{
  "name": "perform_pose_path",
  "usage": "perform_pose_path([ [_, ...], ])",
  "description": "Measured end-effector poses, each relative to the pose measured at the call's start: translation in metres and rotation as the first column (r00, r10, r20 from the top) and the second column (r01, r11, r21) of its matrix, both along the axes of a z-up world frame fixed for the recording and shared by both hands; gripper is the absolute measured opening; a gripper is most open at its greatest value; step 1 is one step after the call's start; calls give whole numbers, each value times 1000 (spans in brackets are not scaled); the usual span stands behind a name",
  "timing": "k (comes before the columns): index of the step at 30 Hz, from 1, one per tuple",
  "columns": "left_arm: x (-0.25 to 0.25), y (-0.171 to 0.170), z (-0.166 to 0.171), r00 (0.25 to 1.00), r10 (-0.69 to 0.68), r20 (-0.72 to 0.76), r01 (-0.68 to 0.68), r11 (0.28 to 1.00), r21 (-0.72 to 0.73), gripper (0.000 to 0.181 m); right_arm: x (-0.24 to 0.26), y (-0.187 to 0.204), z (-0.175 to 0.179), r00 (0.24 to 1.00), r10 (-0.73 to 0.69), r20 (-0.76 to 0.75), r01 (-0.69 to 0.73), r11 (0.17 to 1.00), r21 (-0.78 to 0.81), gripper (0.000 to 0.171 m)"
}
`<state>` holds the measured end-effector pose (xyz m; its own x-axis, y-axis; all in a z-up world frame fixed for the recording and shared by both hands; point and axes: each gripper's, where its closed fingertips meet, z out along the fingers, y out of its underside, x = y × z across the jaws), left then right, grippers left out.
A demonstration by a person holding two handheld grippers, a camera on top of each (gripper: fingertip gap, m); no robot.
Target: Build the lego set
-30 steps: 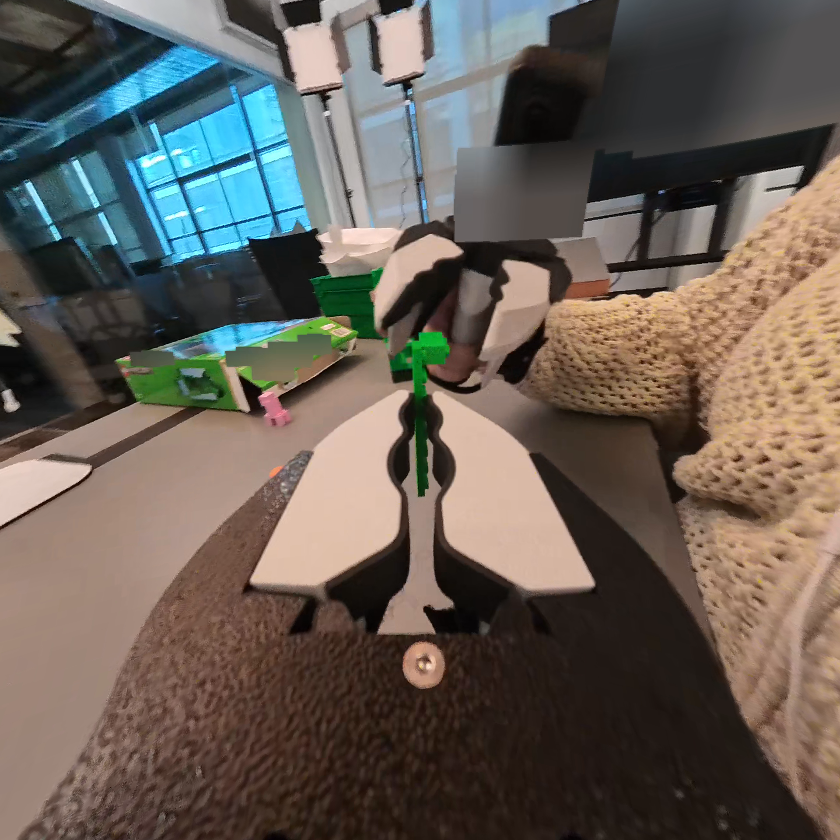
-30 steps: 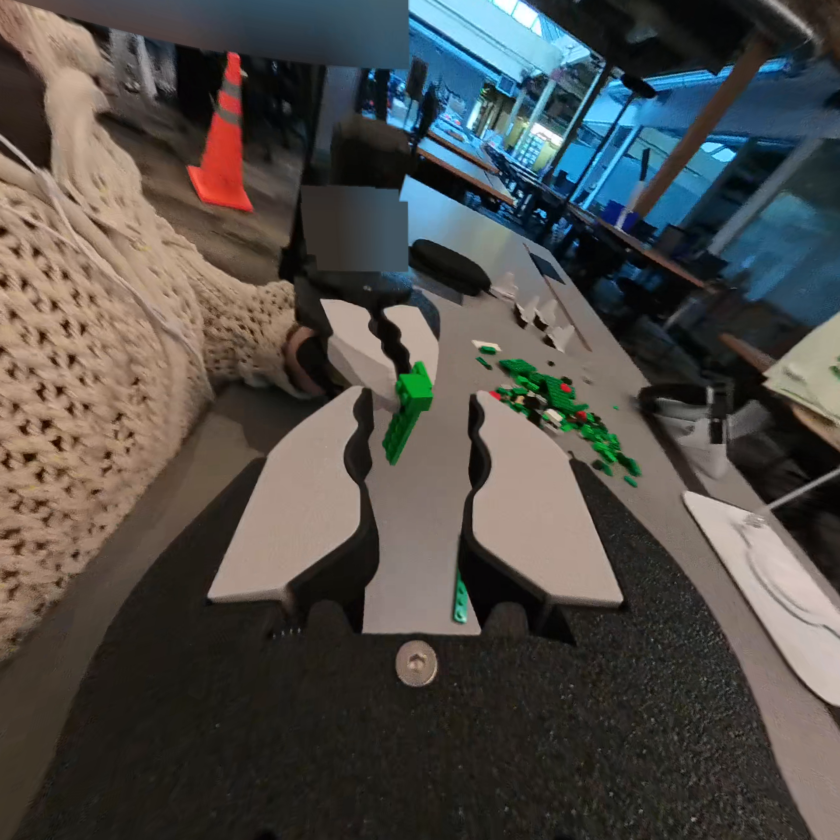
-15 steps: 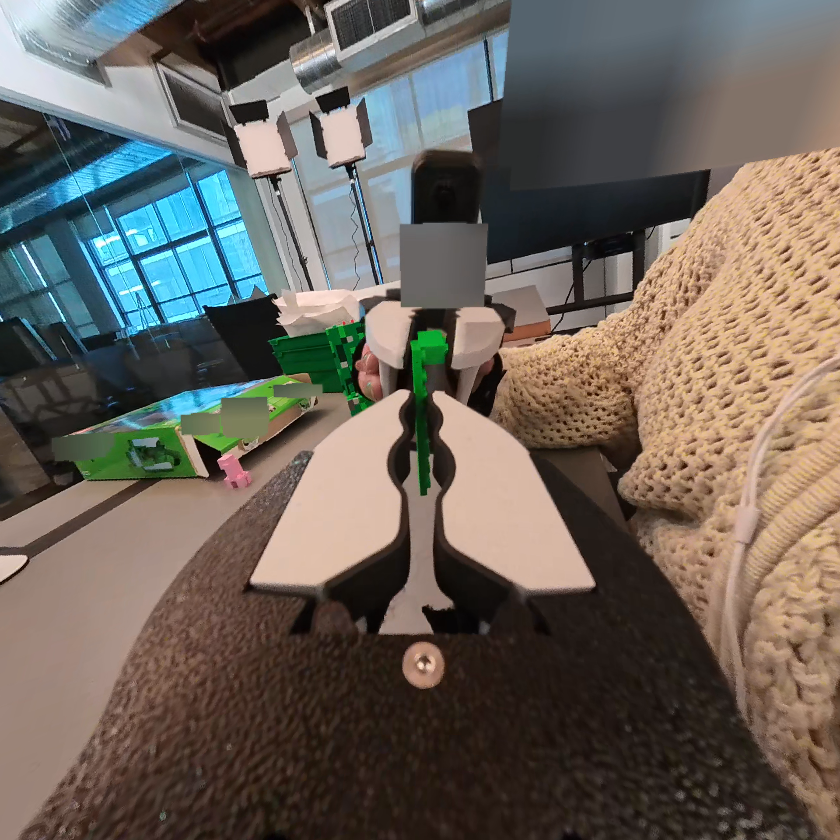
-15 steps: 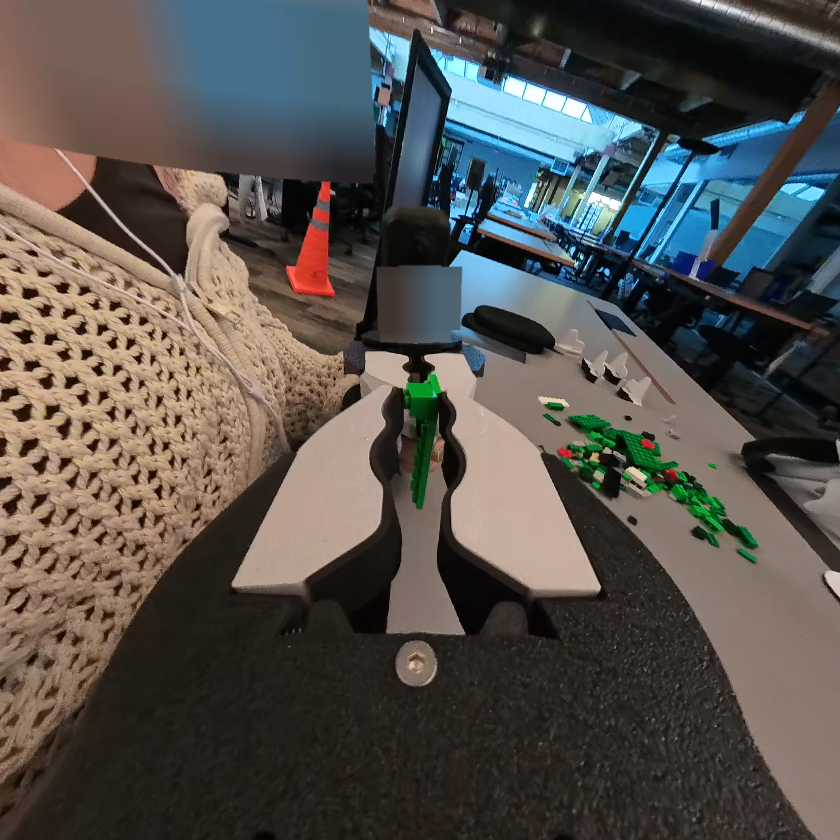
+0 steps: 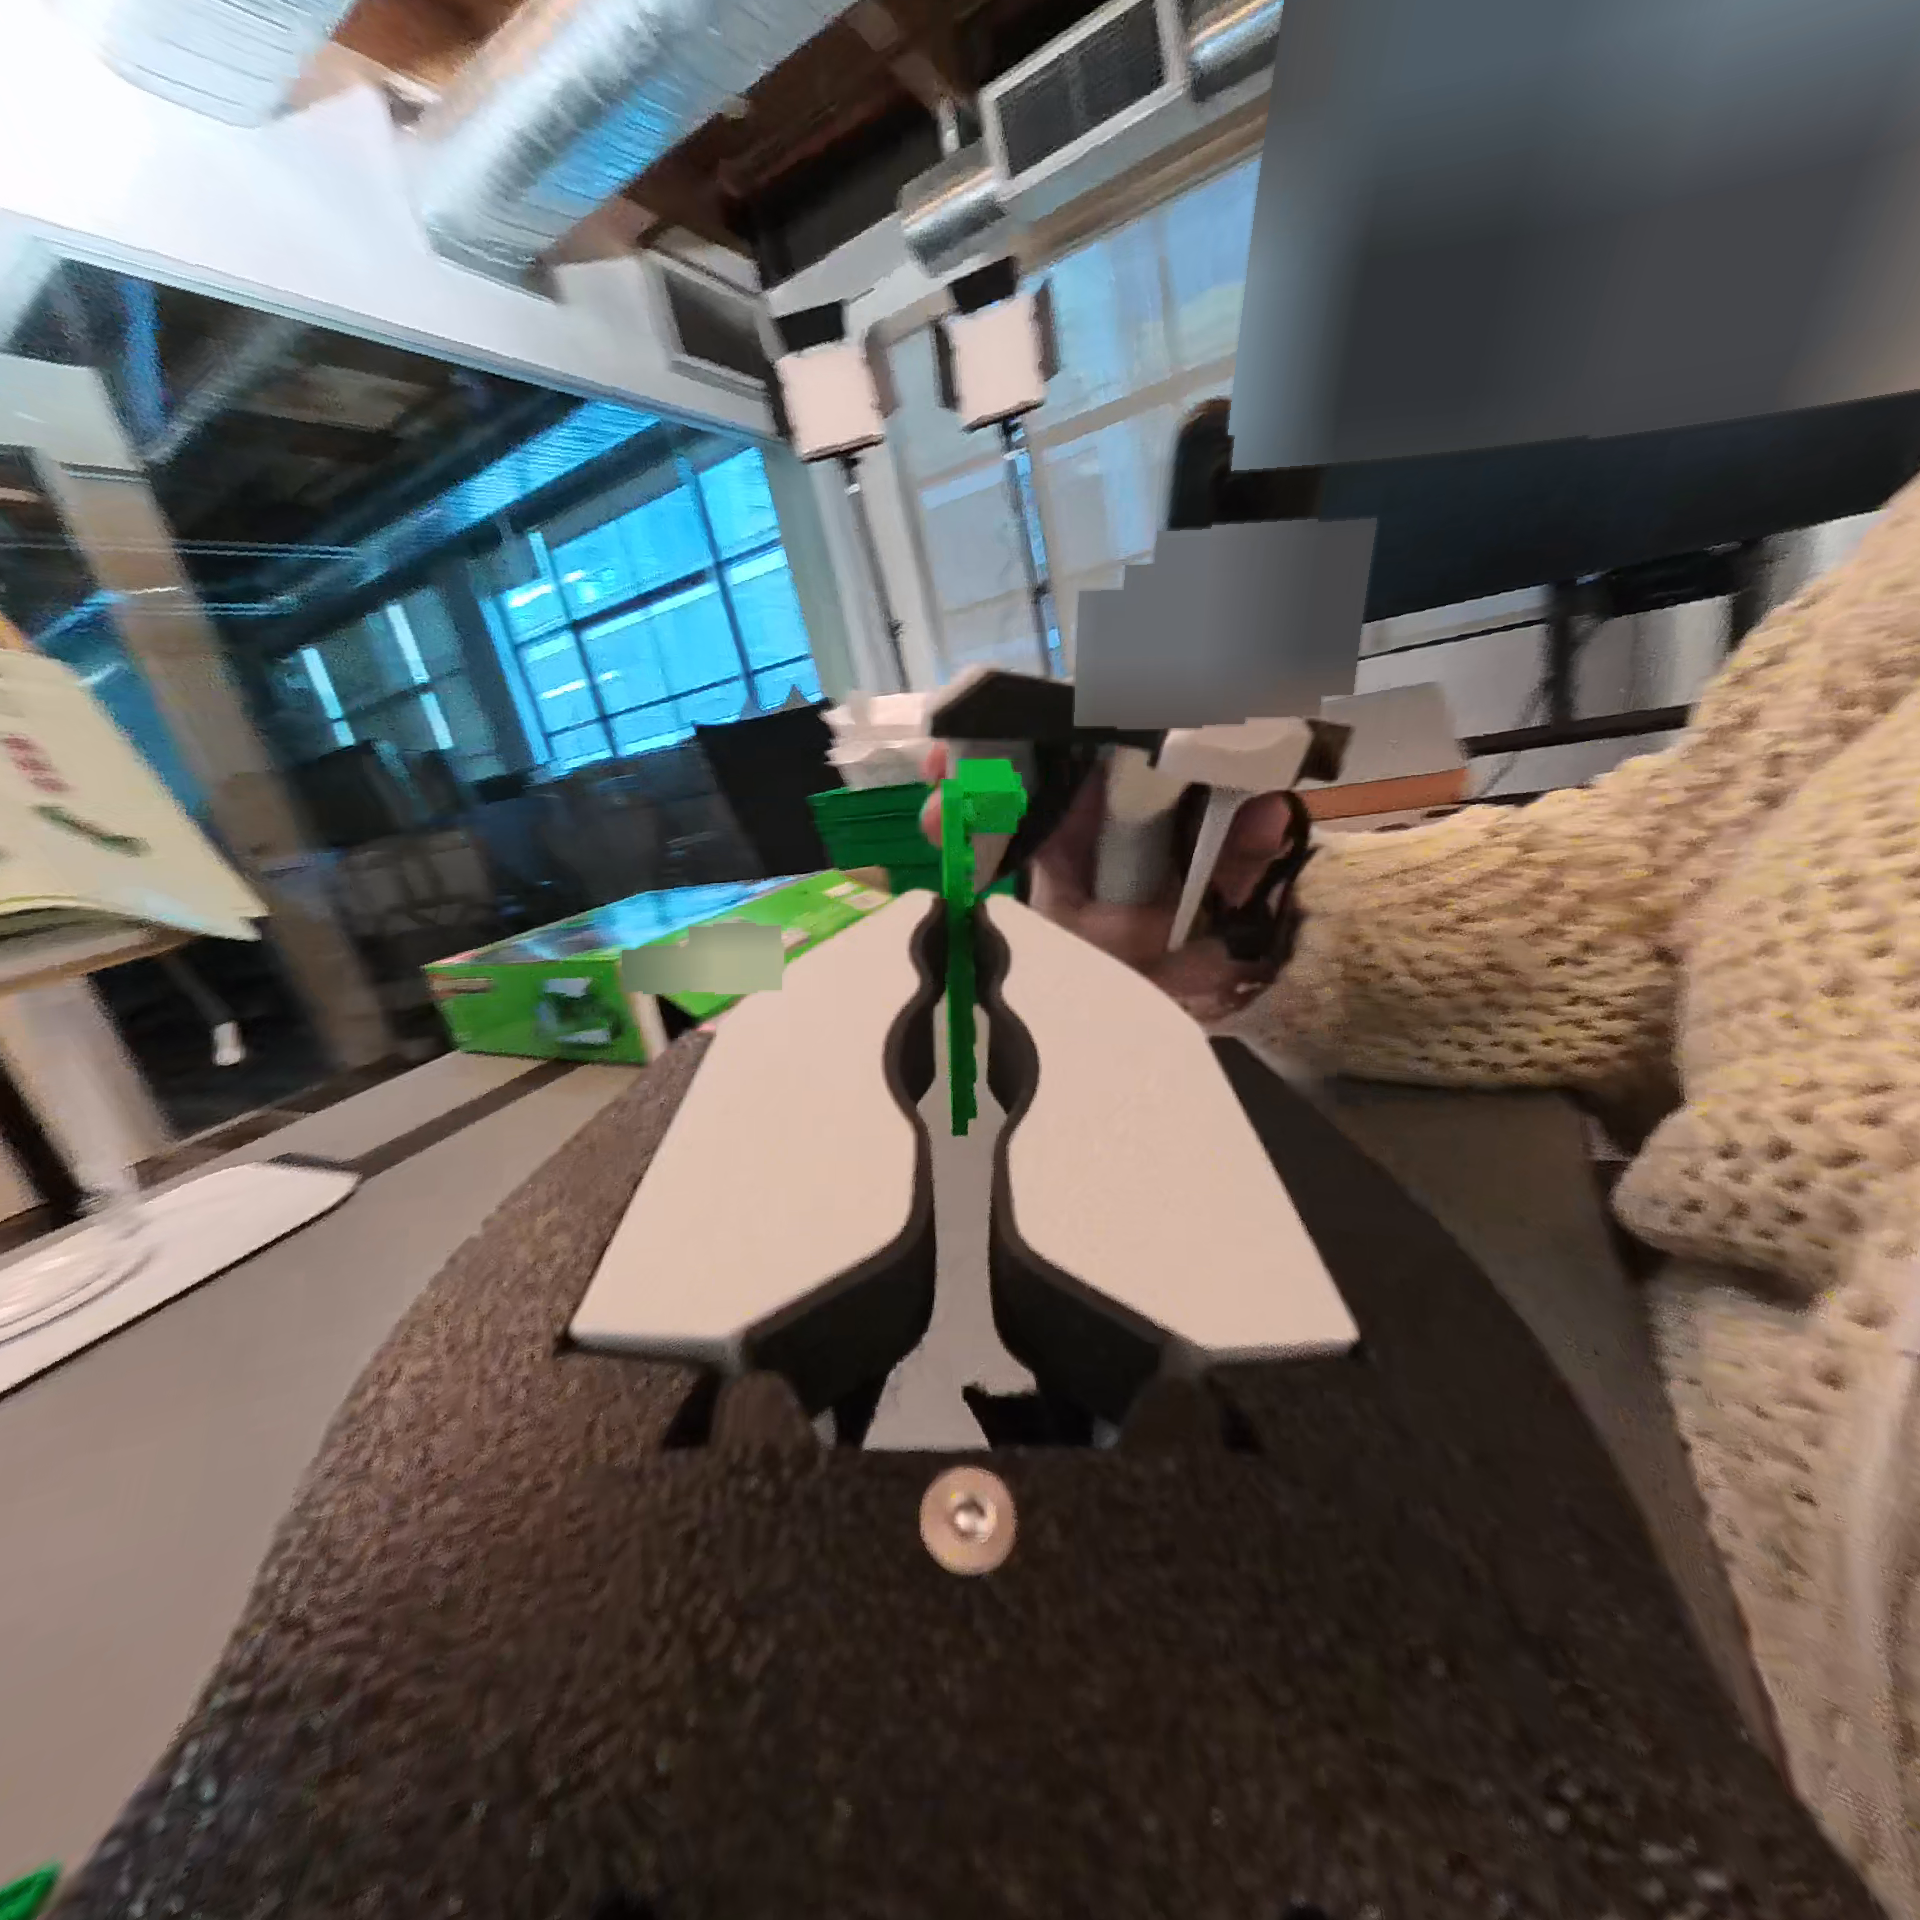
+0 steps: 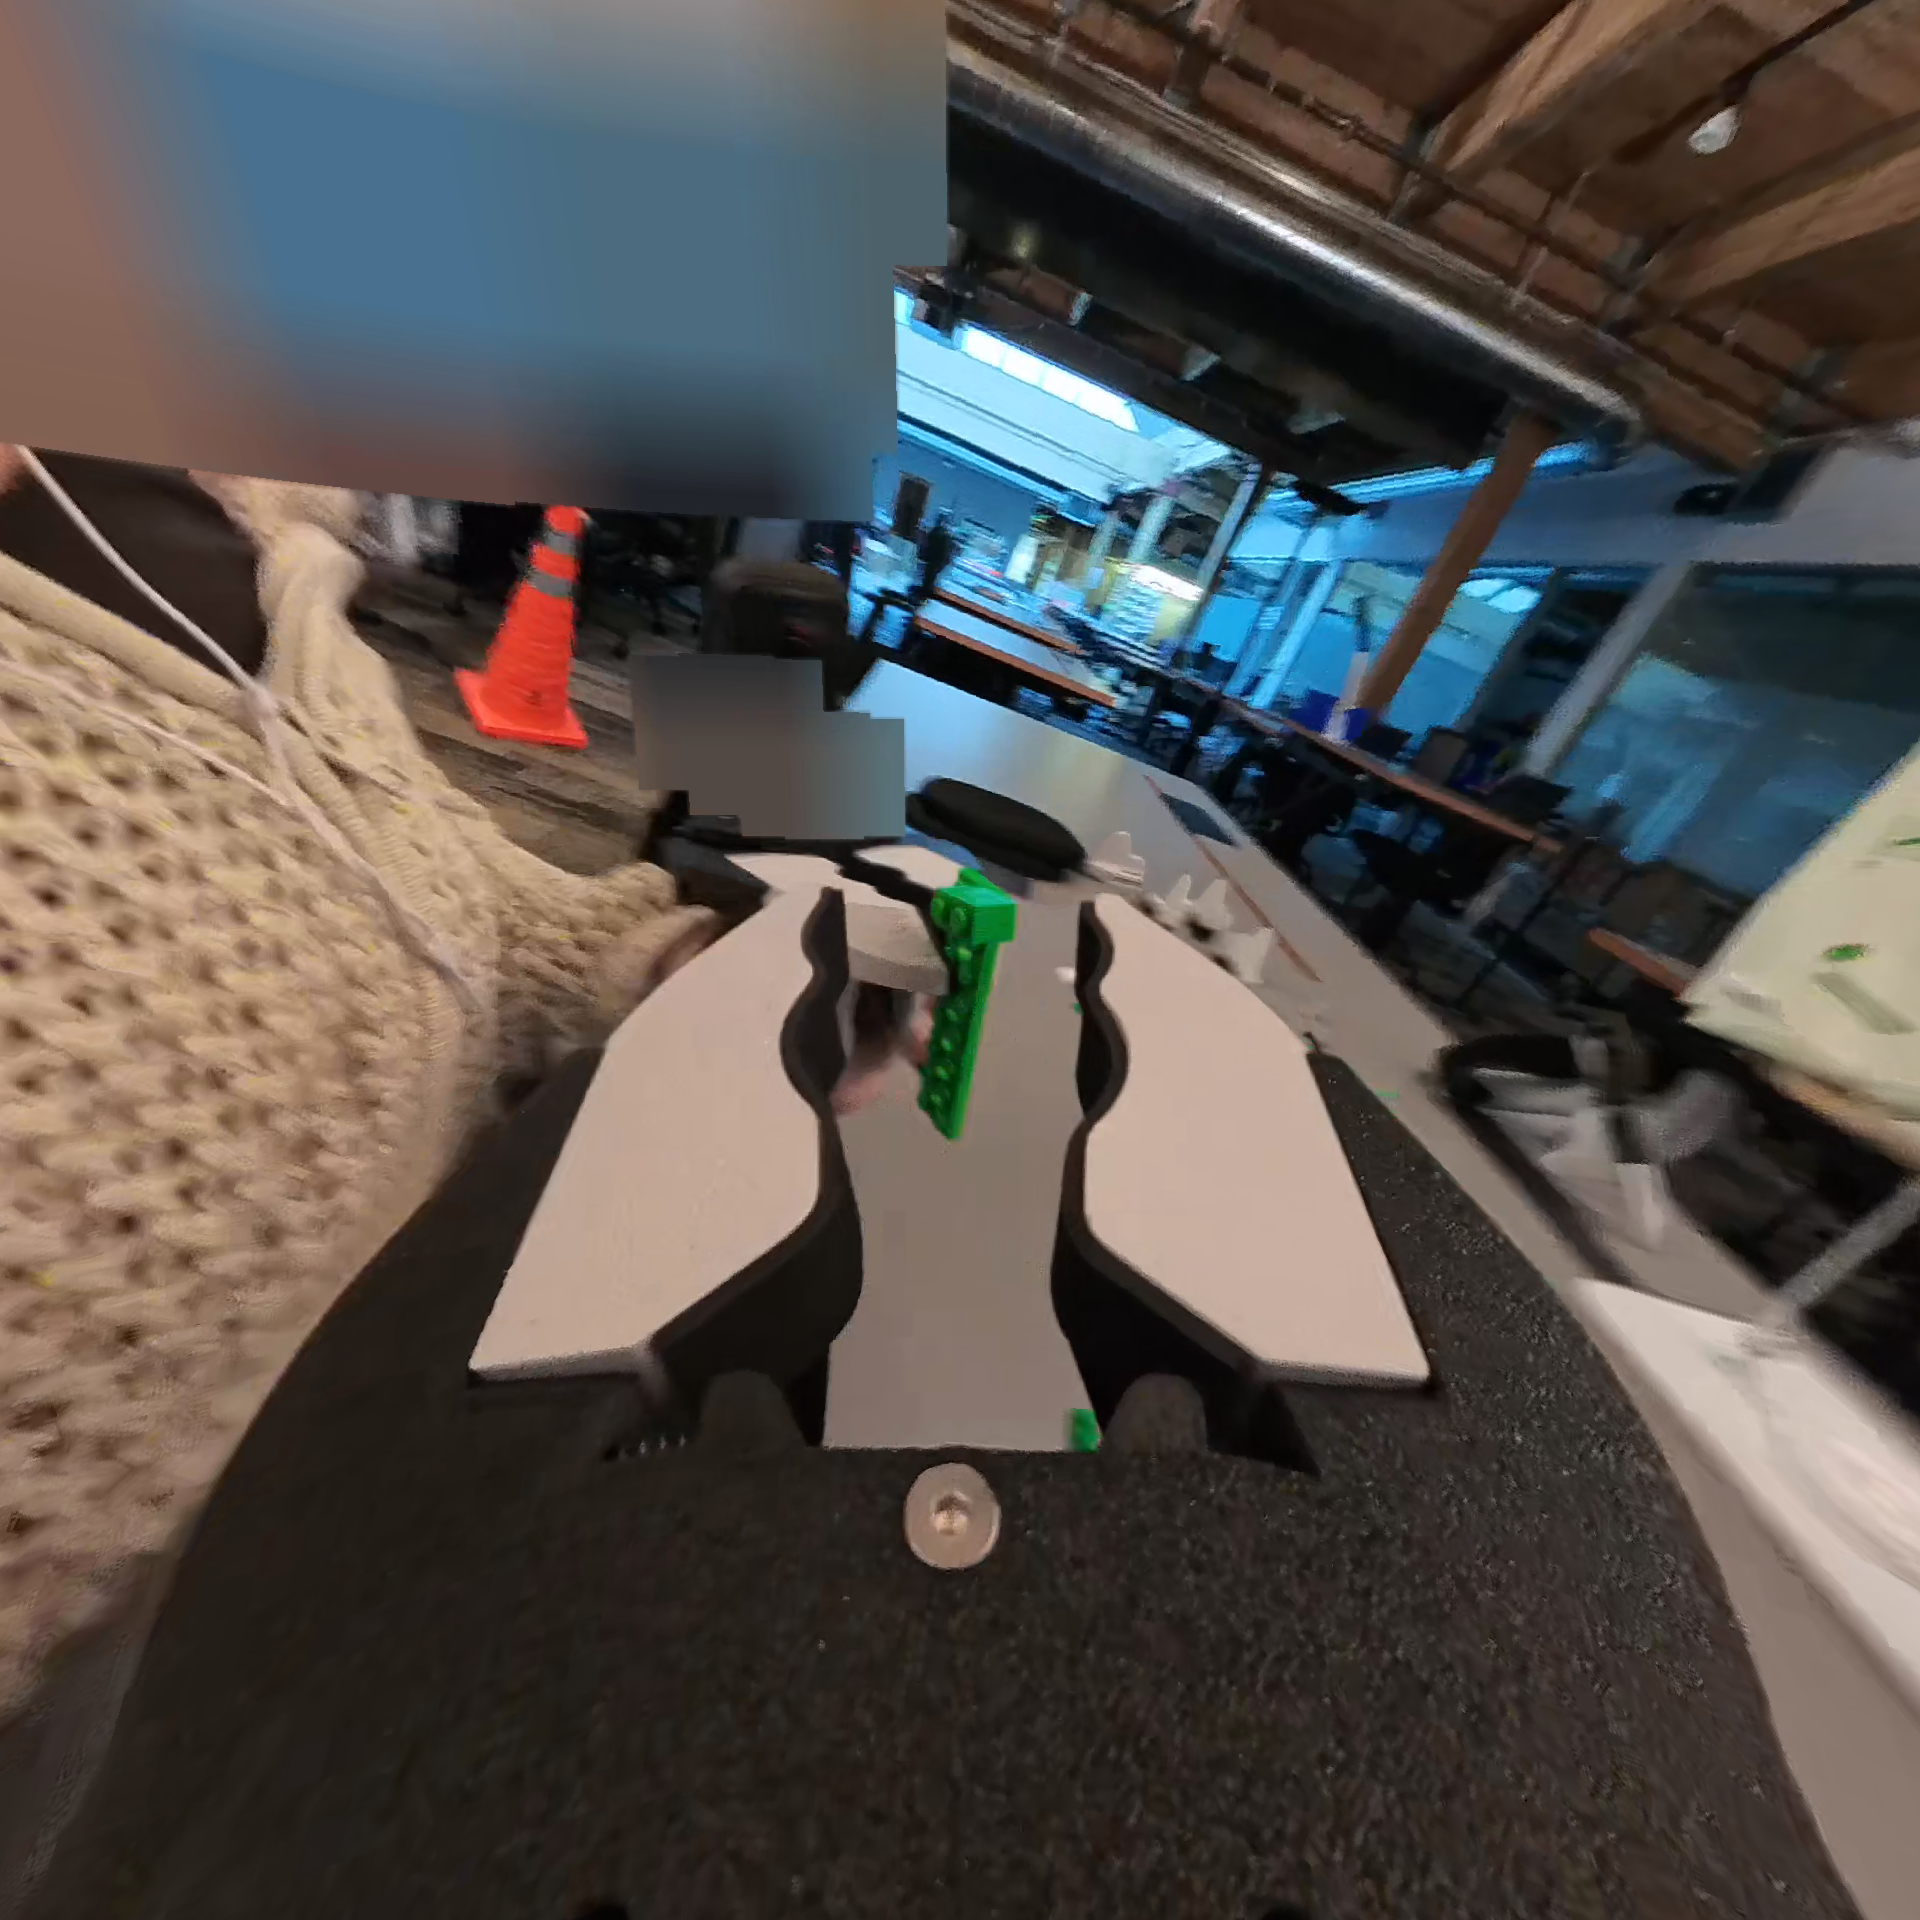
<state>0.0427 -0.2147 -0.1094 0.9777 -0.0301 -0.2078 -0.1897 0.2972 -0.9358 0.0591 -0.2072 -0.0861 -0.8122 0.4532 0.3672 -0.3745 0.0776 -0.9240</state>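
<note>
Barely started: left hand-held gripper (image 5: 961, 925) pinches a green plate strip (image 5: 963, 997), small brick at 12 o'clock; right hand-held gripper (image 6: 951, 925) spread, empty.

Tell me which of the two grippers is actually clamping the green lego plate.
The left gripper: its fingers pinch the green lego plate edge-on. The right gripper stands open, touching nothing.

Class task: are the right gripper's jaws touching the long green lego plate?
Apart. The right wrist view shows the right gripper jaws spread wide with clear gaps either side of the green lego plate, which the left gripper clamps.
</note>
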Motion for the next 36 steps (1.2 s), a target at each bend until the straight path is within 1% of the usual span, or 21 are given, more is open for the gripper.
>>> perform_pose_path([
  [1,-3,0,-2,1000,27,2,-27,1000,-14,4,-3,4,0,994,-69,-80,73,996,48,42],
  [2,-7,3,-6,999,40,29,-38,998,-48,4,-7,8,0,973,-142,-182,162,981,105,41],
  [3,-10,6,-12,997,48,68,-42,995,-91,3,-10,10,-4,936,-200,-290,260,948,185,40],
  [5,-16,10,-17,987,42,152,-22,991,-132,3,-17,13,-14,819,-252,-516,463,821,334,37],
  [7,-20,13,-22,972,28,235,10,988,-157,3,-25,16,-22,683,-241,-690,633,667,393,28],
  [8,-21,14,-24,964,17,264,27,986,-163,3,-29,16,-26,638,-224,-737,683,607,406,26],
  [9,-21,14,-24,959,3,282,44,986,-161,4,-31,14,-29,606,-210,-767,711,576,404,23],
  [11,-20,16,-26,957,-5,291,58,983,-175,4,-34,12,-31,563,-203,-801,744,546,384,20],
  [17,-17,18,-28,961,-11,277,65,980,-188,4,-39,15,-32,530,-206,-823,779,501,377,9],
  [19,-18,18,-28,961,-7,277,61,980,-189,4,-40,15,-33,525,-205,-826,786,489,378,9],
  [27,-20,17,-26,965,12,263,35,984,-173,4,-42,14,-31,535,-275,-799,794,487,364,9],
  [31,-20,17,-26,964,13,267,34,985,-171,4,-42,13,-31,525,-271,-807,800,481,359,8],
  [34,-20,17,-24,963,8,270,37,986,-163,4,-39,12,-28,531,-274,-802,780,528,336,11],
  [35,-23,17,-25,962,26,271,20,986,-167,4,-38,12,-26,552,-285,-784,758,562,330,16],
  [36,-26,16,-24,960,33,279,13,987,-161,4,-37,13,-27,616,-299,-729,712,608,352,19],
])
